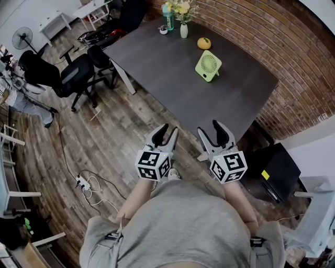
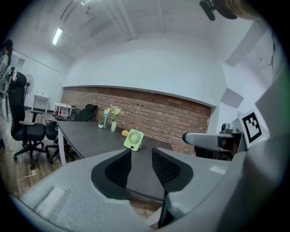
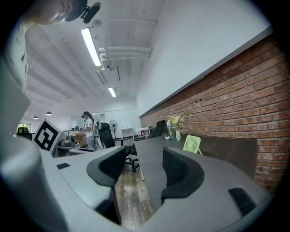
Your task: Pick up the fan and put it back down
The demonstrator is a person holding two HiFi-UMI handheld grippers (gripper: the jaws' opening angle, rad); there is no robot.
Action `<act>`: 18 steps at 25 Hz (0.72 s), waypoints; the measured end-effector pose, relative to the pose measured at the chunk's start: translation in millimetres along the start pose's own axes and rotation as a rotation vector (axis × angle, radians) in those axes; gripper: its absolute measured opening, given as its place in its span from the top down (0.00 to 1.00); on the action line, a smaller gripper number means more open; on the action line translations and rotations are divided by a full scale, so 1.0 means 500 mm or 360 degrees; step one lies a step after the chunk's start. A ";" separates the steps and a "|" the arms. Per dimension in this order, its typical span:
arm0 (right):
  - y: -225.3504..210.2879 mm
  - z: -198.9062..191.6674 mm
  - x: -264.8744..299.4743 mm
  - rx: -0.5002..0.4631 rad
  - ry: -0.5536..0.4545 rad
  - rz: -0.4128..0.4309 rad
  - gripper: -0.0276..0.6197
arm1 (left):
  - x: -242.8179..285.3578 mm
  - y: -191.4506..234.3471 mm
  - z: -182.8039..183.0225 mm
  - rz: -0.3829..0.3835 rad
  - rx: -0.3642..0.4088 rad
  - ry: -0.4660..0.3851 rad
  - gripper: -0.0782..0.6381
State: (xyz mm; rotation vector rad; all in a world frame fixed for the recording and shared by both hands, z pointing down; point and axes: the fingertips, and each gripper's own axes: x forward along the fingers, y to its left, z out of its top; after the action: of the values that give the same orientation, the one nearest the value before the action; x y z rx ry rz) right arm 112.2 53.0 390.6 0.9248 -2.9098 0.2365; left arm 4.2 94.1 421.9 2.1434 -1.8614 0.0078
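On table [image 1: 157,68] — vase [image 1: 183,31] of flowers [image 1: 183,8], fan [image 1: 208,65]

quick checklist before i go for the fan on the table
1. Fan standing and free: ok. The small light-green square desk fan stands propped on the dark grey table.
2. Room around it: ok. The round orange object and the white vase of yellow flowers sit apart from it.
3. Left gripper empty: ok, jaws somewhat apart with nothing between them.
4. Right gripper empty: ok, jaws wide apart with nothing between them.
5. Grippers at the fan: not ok, both hang short of the table's near edge.
6. Fan switched off: cannot tell.
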 end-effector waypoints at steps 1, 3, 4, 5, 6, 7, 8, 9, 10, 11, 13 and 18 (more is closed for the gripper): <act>-0.001 0.003 0.015 -0.0002 -0.0005 -0.0008 0.59 | 0.010 0.012 0.003 -0.0011 0.0005 0.0004 0.70; -0.004 0.006 0.042 -0.0001 -0.0013 -0.0024 0.59 | 0.027 0.035 0.009 -0.0027 0.0016 0.0013 0.70; -0.005 0.008 0.055 -0.0001 -0.0016 -0.0031 0.59 | 0.035 0.047 0.013 -0.0032 0.0019 0.0015 0.70; -0.007 0.009 0.068 -0.0001 -0.0017 -0.0036 0.59 | 0.042 0.059 0.017 -0.0036 0.0022 0.0016 0.70; -0.009 0.011 0.080 -0.0002 -0.0018 -0.0041 0.59 | 0.050 0.069 0.021 -0.0039 0.0023 0.0016 0.70; -0.010 0.011 0.092 -0.0001 -0.0017 -0.0044 0.59 | 0.056 0.079 0.026 -0.0041 0.0023 0.0015 0.70; -0.012 0.012 0.103 0.0001 -0.0017 -0.0047 0.59 | 0.062 0.088 0.029 -0.0044 0.0023 0.0014 0.70; -0.013 0.012 0.115 0.0002 -0.0017 -0.0050 0.59 | 0.069 0.098 0.032 -0.0045 0.0023 0.0015 0.70; -0.014 0.013 0.127 0.0003 -0.0017 -0.0053 0.59 | 0.075 0.107 0.033 -0.0046 0.0023 0.0018 0.70; -0.015 0.013 0.138 0.0003 -0.0018 -0.0056 0.59 | 0.081 0.116 0.035 -0.0048 0.0022 0.0021 0.70; -0.016 0.016 0.158 0.0004 -0.0021 -0.0063 0.59 | 0.093 0.133 0.037 -0.0053 0.0018 0.0027 0.70; -0.024 0.022 0.202 0.0010 -0.0029 -0.0093 0.59 | 0.124 0.166 0.041 -0.0080 0.0013 0.0049 0.70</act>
State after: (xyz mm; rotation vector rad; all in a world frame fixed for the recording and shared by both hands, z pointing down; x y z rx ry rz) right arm 36.6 -16.0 393.5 1.0169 -2.8948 0.2343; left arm -70.3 20.0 433.0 2.1823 -1.7928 0.0374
